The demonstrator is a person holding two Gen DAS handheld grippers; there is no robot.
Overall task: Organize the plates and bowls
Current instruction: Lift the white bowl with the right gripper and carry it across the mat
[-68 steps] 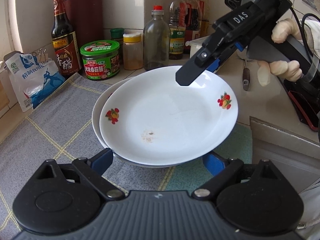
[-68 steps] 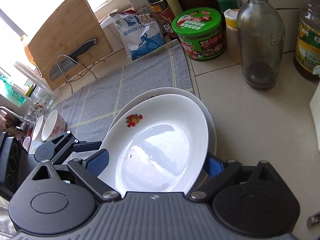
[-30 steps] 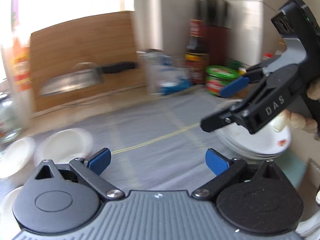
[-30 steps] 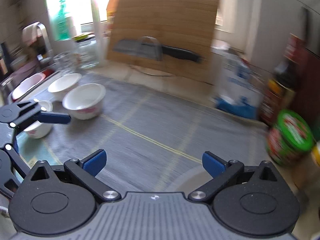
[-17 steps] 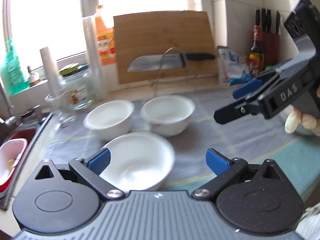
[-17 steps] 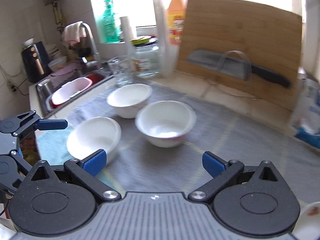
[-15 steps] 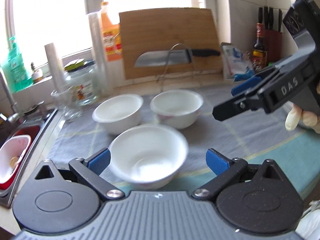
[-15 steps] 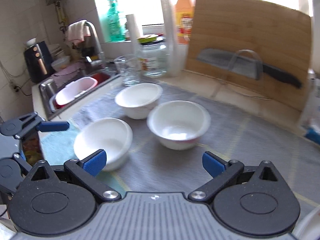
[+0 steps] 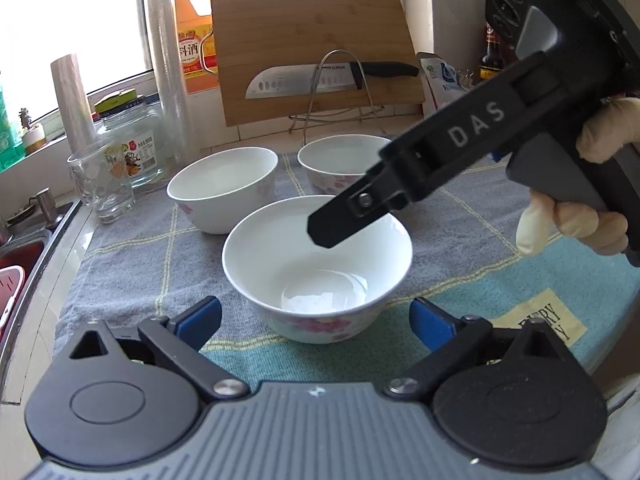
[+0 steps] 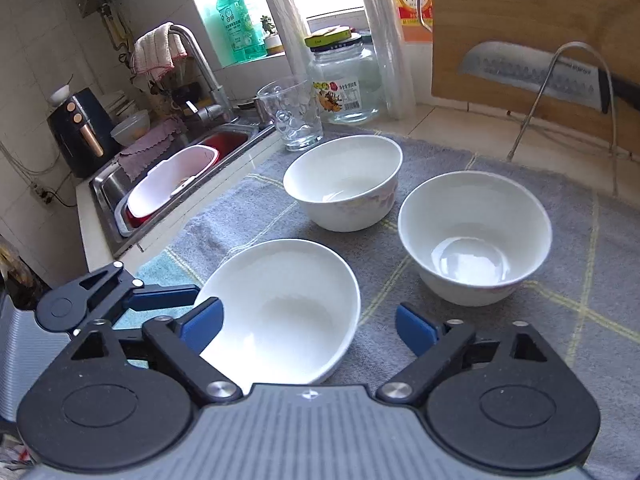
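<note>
Three white bowls with pink flower prints stand on a grey checked cloth point(image 9: 120, 264). The nearest bowl point(image 9: 318, 264) sits between the open jaws of my left gripper point(image 9: 316, 318), just in front of the fingertips. Two more bowls stand behind it, one at left point(image 9: 223, 188) and one at right point(image 9: 340, 162). My right gripper point(image 10: 310, 326) is open above the near bowl point(image 10: 280, 312); it shows from the side in the left wrist view point(image 9: 420, 184), its finger over the bowl's rim. The other bowls point(image 10: 344, 182) point(image 10: 474, 236) lie beyond. The plates are out of view.
A drinking glass point(image 9: 102, 184), a glass jar point(image 9: 132, 144) and rolls of film stand at the cloth's far left. A cutting board with a knife on a wire rack point(image 9: 320, 80) leans on the back wall. The sink point(image 10: 172, 176) with a pink basin lies at left.
Both grippers swung left from the stacked plates to the three bowls. They have since closed in on the nearest bowl, which now sits between the left gripper's open jaws.
</note>
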